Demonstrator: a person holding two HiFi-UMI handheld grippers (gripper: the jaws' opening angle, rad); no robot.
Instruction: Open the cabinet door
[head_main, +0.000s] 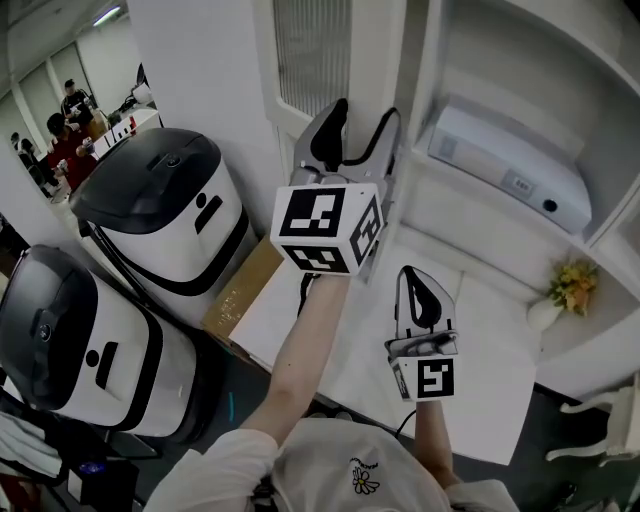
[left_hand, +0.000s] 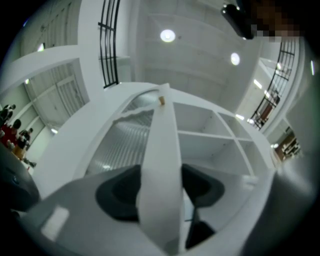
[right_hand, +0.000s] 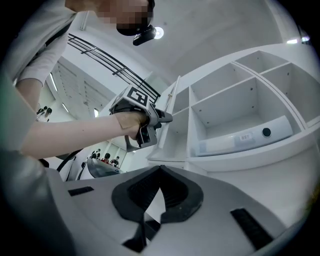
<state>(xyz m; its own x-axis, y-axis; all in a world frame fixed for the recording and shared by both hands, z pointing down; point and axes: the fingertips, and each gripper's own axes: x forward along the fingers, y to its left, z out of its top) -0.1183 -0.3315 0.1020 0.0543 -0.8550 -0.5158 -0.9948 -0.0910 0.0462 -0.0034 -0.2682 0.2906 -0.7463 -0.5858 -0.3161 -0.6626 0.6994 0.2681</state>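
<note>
The white cabinet door (head_main: 312, 55) with a ribbed glass panel stands ajar, swung out from the shelf unit. My left gripper (head_main: 360, 125) is raised in front of it, and its wide-set jaws straddle the door's free edge (left_hand: 162, 165). Both dark pads (left_hand: 120, 195) lie against that edge. From the right gripper view, the left gripper (right_hand: 145, 125) sits on the door (right_hand: 172, 130) beside the open compartments. My right gripper (head_main: 420, 292) hangs lower over the white counter, shut with nothing in it (right_hand: 160, 172).
A long white device (head_main: 505, 170) lies on an open shelf to the right. A small vase of yellow flowers (head_main: 570, 290) stands on the counter (head_main: 490, 330). Two white-and-black machines (head_main: 165, 215) (head_main: 70, 340) and a cardboard box (head_main: 240, 290) sit at the left. People sit far back left (head_main: 60, 130).
</note>
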